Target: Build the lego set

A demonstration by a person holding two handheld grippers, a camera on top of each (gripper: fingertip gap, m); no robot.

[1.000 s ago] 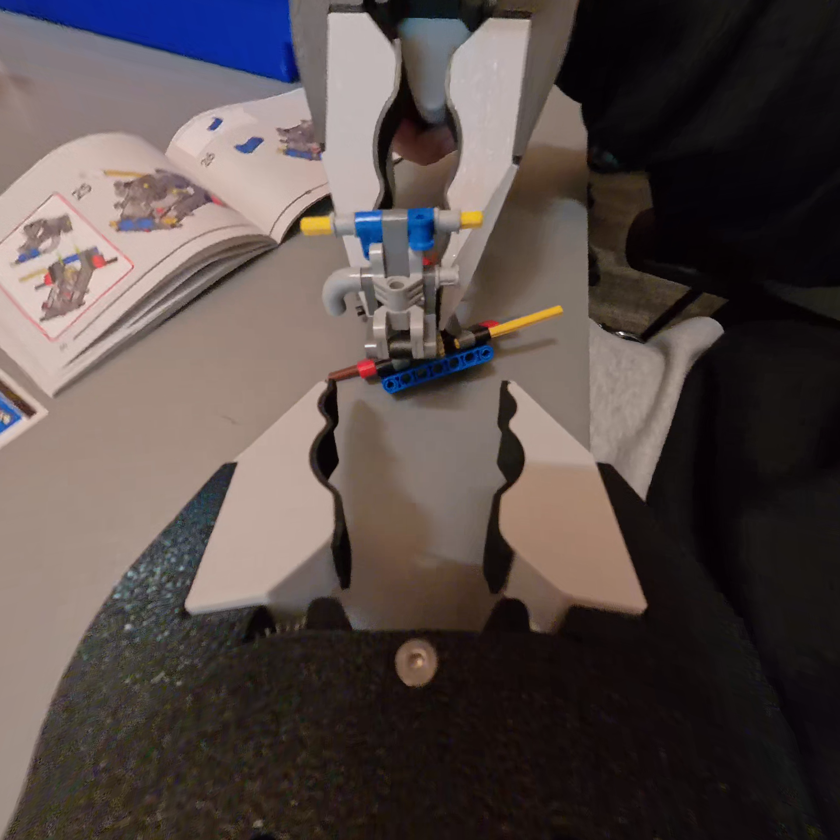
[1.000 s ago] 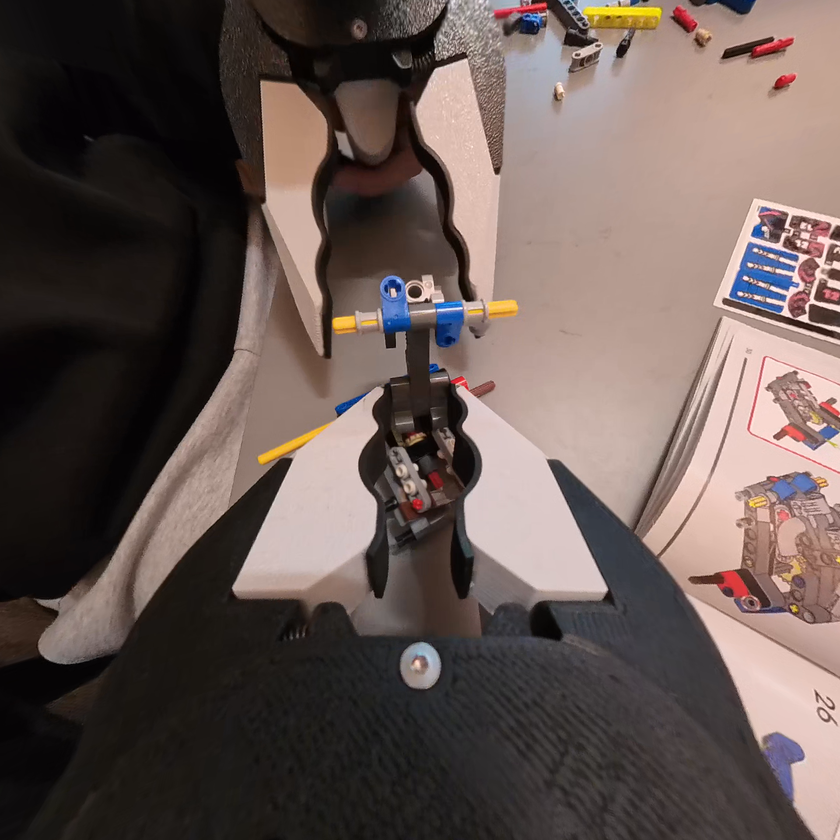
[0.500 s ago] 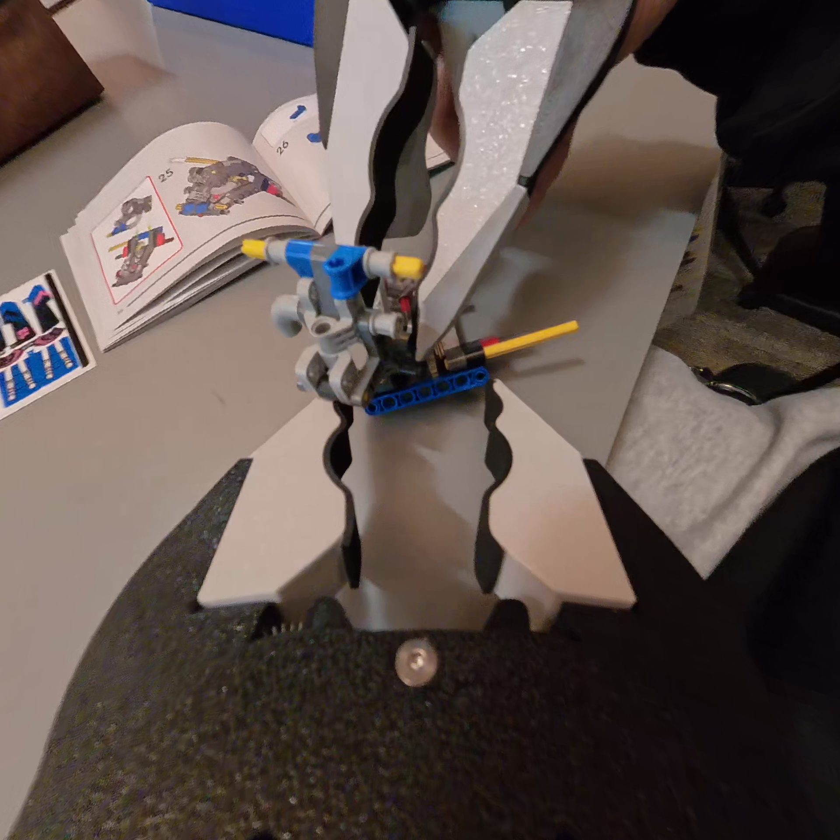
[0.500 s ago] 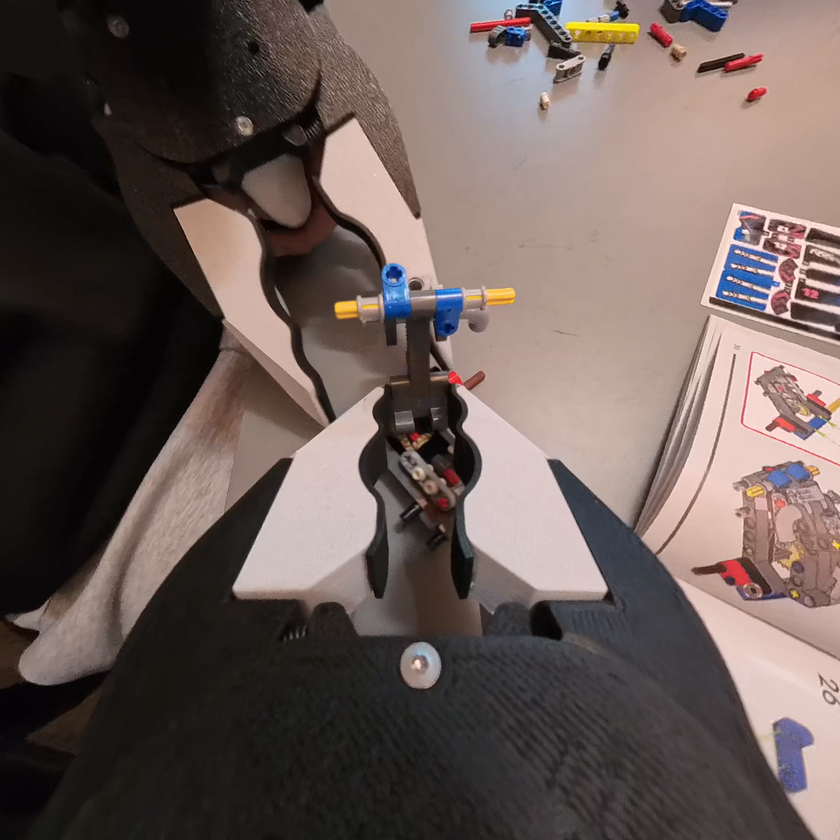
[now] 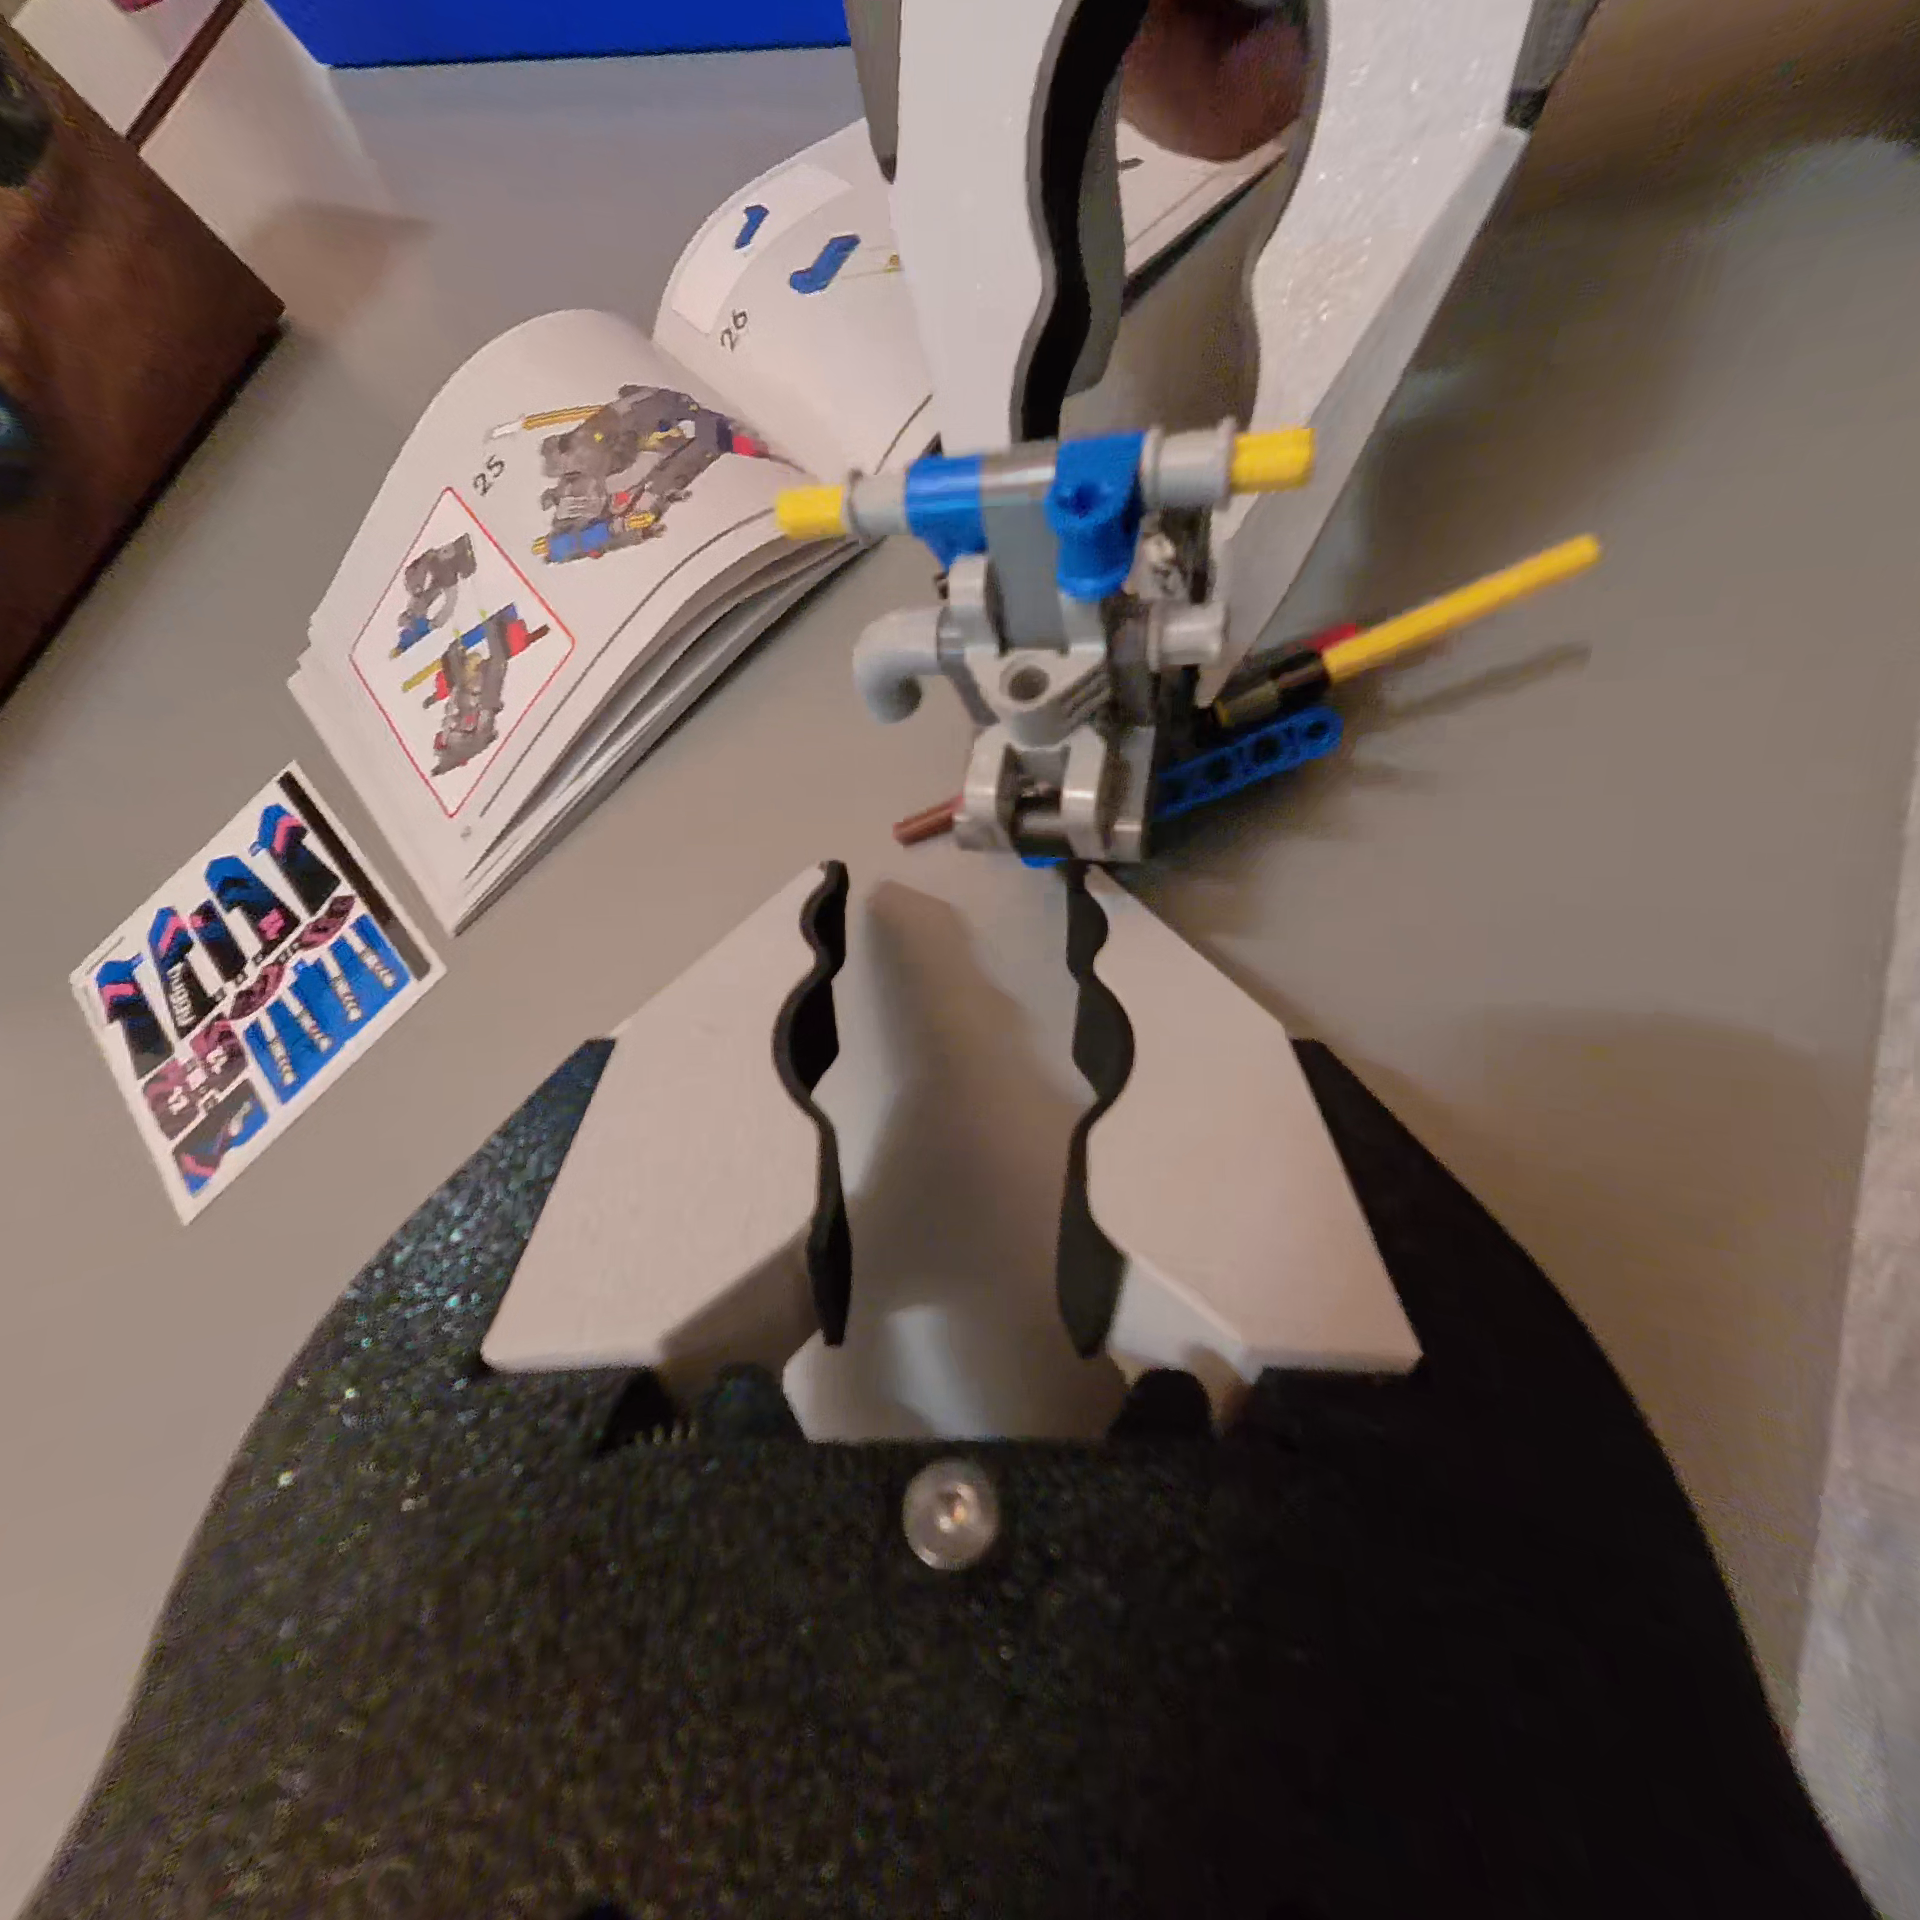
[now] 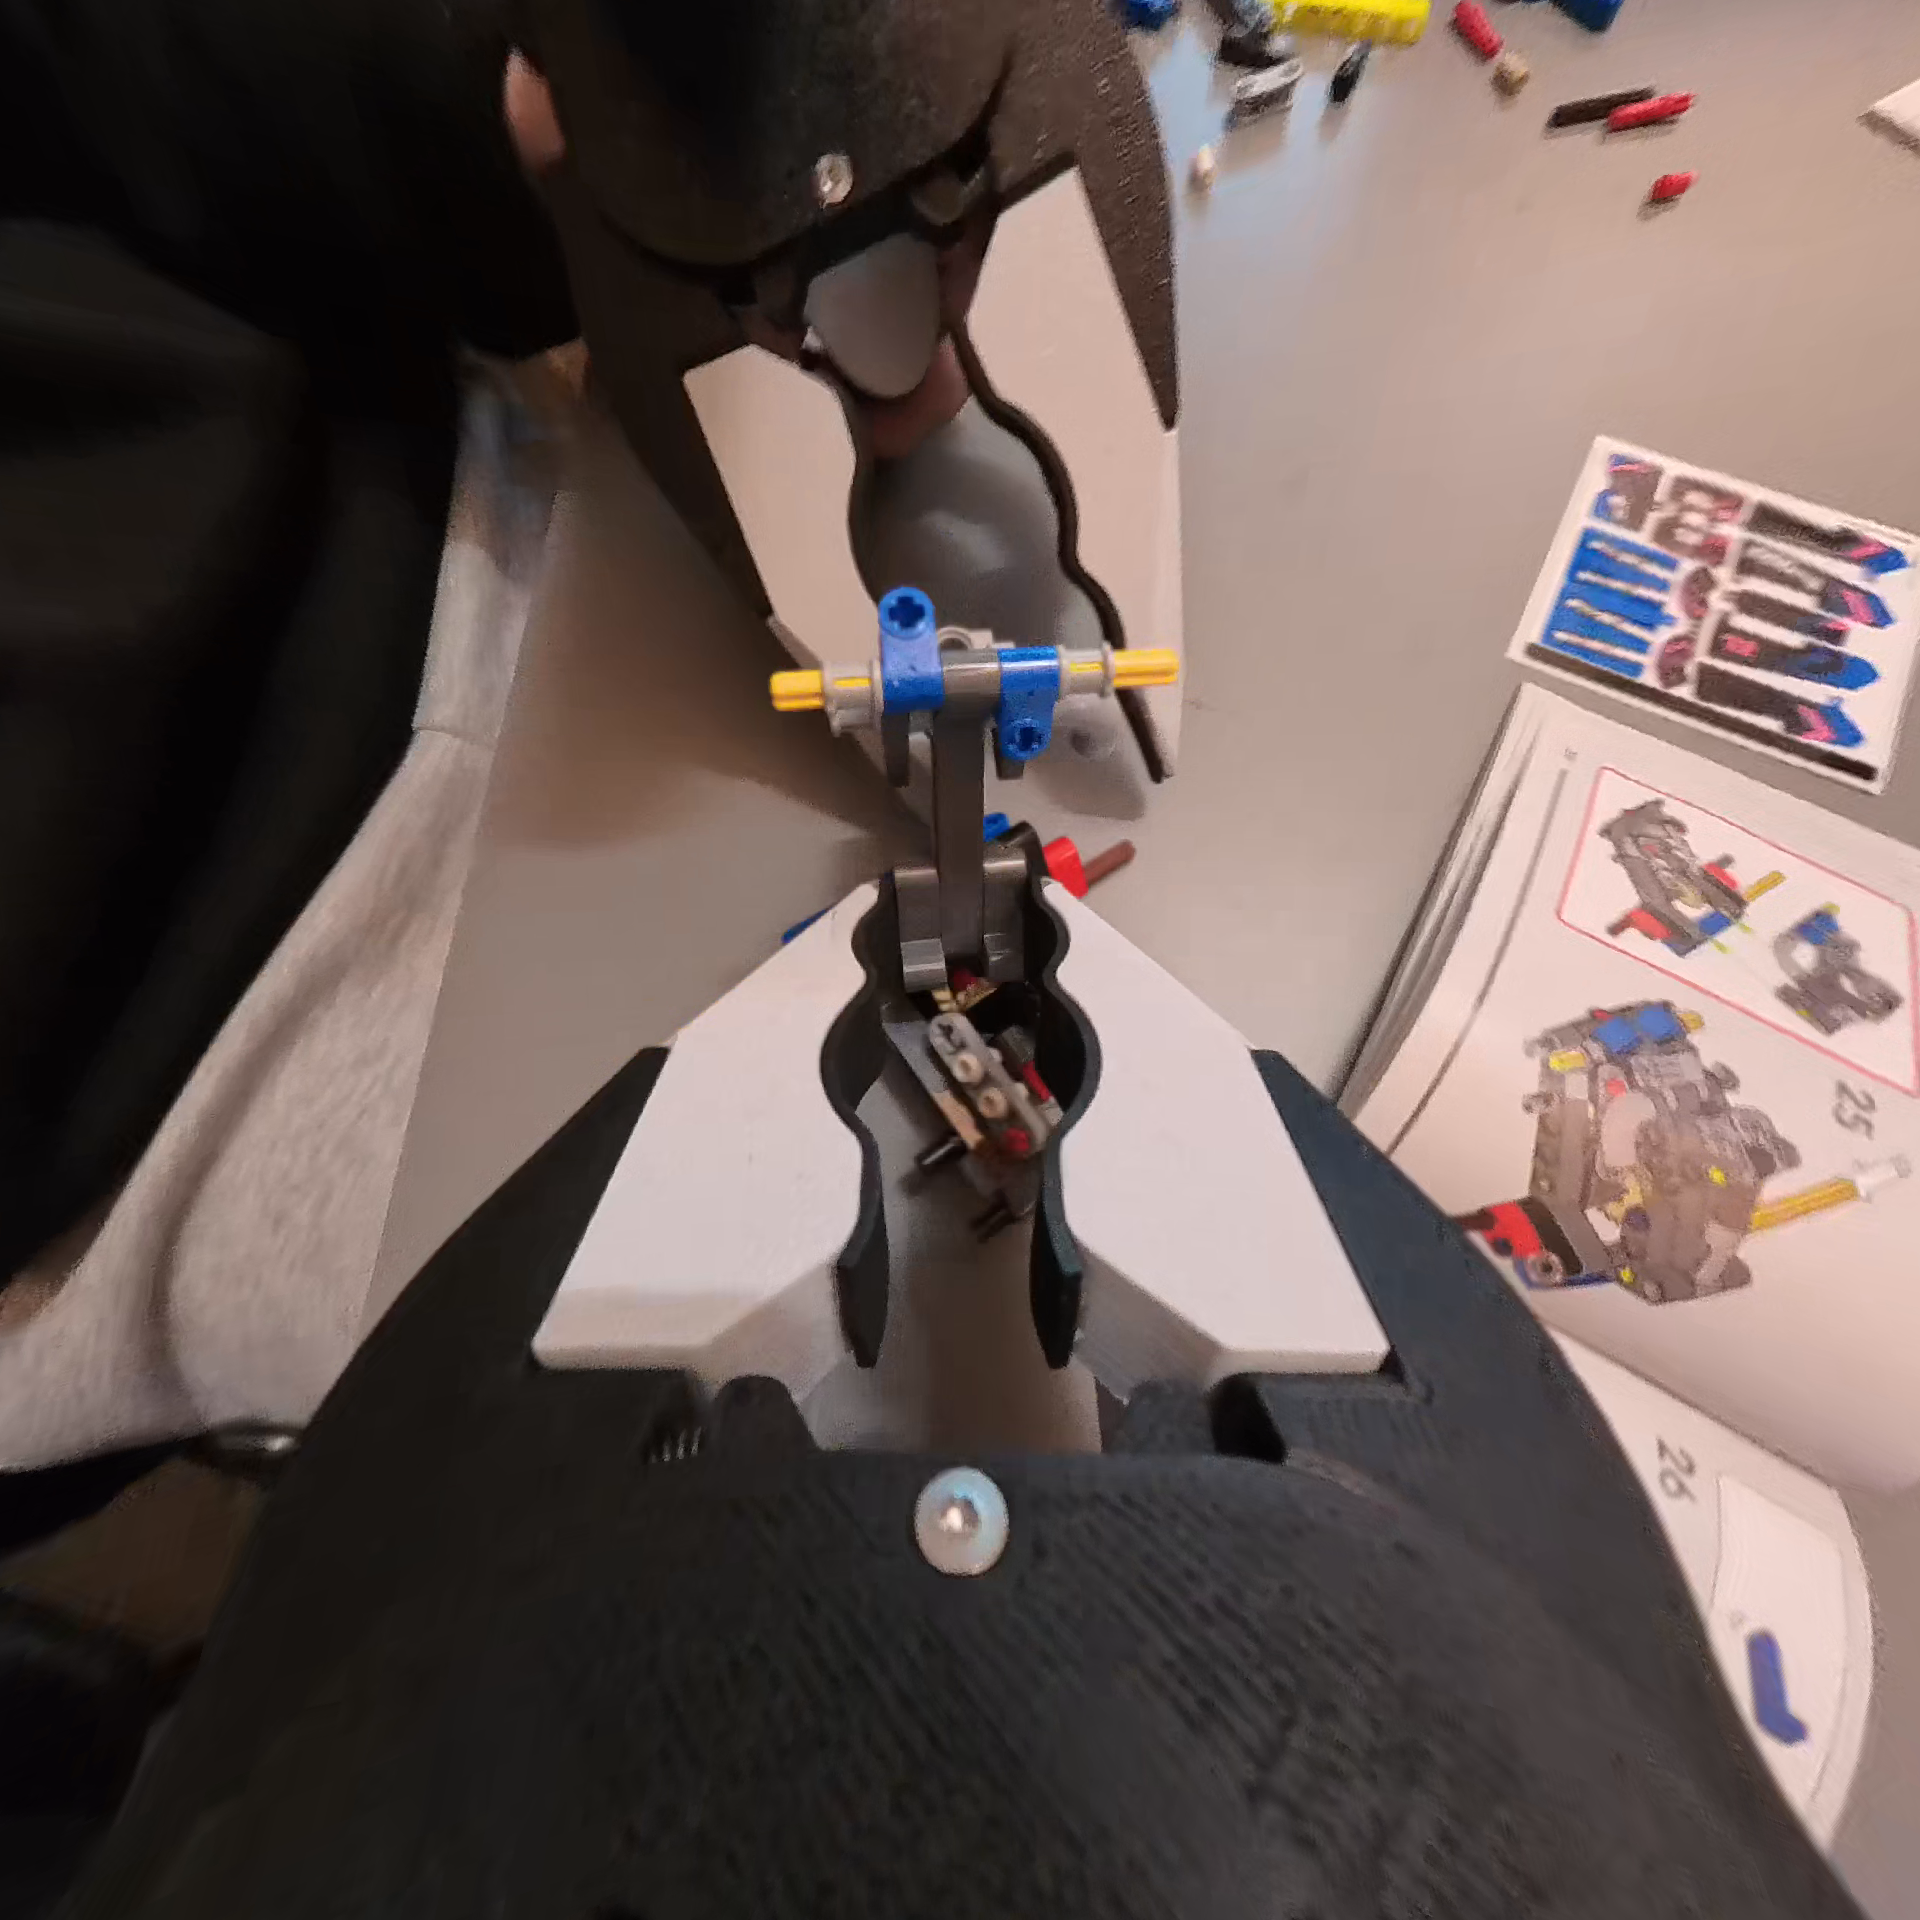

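Observation:
A part-built lego assembly (image 5: 1049,644) of grey, blue and dark pieces has a crossbar with yellow ends on top. A blue beam (image 5: 1247,758) and a long yellow axle (image 5: 1455,613) sit at its base. My right gripper (image 6: 961,904) is shut on the dark body of the assembly (image 6: 956,790) and holds it upright close over the grey table. In the left wrist view the right gripper (image 5: 1153,582) comes down from above. My left gripper (image 5: 956,883) is open and empty, its tips just short of the assembly's grey base. Its fingers (image 6: 1101,499) show behind the crossbar.
An open instruction booklet (image 5: 582,582) (image 6: 1662,1039) and a sticker sheet (image 5: 249,987) (image 6: 1714,613) lie on the table (image 5: 1558,935). Several loose pieces (image 6: 1600,104) lie at the far side. A grey cloth (image 6: 260,1143) hangs at the table edge. A brown block (image 5: 104,343) stands at the left. My hands' fingertips stand some 4 cm from each other. The brown block (image 5: 104,343) is about equally far from each gripper, around 30 cm.
The right gripper tilted the assembly, then set it upright again. My left gripper has swung around it and its jaws have narrowed somewhat. Booklet and sticker sheet have come further into the left view.

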